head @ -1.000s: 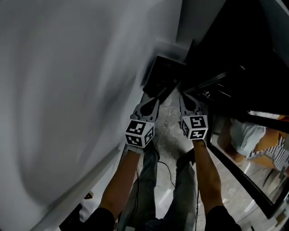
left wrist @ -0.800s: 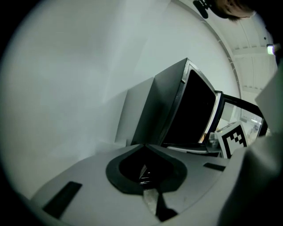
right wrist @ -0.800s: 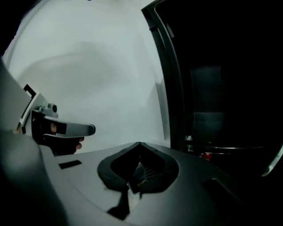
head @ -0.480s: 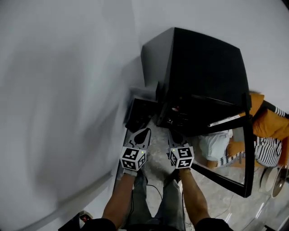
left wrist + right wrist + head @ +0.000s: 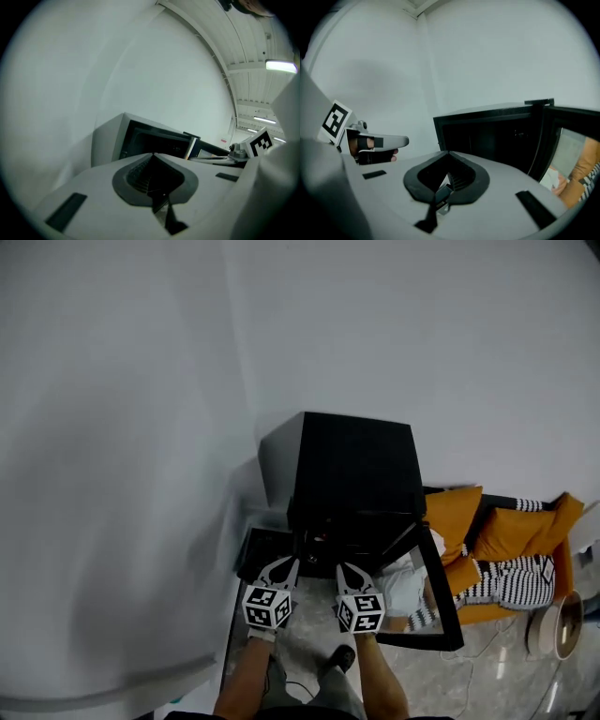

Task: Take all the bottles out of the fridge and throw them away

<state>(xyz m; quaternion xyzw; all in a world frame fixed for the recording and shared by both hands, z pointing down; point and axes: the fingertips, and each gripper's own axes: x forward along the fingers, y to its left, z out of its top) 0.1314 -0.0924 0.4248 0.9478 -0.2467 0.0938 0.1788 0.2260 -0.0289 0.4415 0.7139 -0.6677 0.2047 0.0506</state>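
Observation:
A small black fridge (image 5: pixel 356 470) stands on the floor against the white wall, its glass door (image 5: pixel 433 601) swung open to the right. The inside is dark in every view, and I make out no bottles. My left gripper (image 5: pixel 286 566) and right gripper (image 5: pixel 345 570) hang side by side just in front of the open compartment, both shut and empty. In the left gripper view the shut jaws (image 5: pixel 152 155) point at the fridge (image 5: pixel 150 140). In the right gripper view the shut jaws (image 5: pixel 447 153) face the dark opening (image 5: pixel 487 136).
A low dark box (image 5: pixel 261 554) sits on the floor left of the fridge, by the wall. An orange sofa (image 5: pixel 506 531) with striped cushions stands to the right, beyond the door. A pale round object (image 5: pixel 561 626) lies at the far right. The floor is light marble.
The head view has pulled back and up, so the fridge now looks smaller and farther away. Both grippers stay shut, side by side in front of it.

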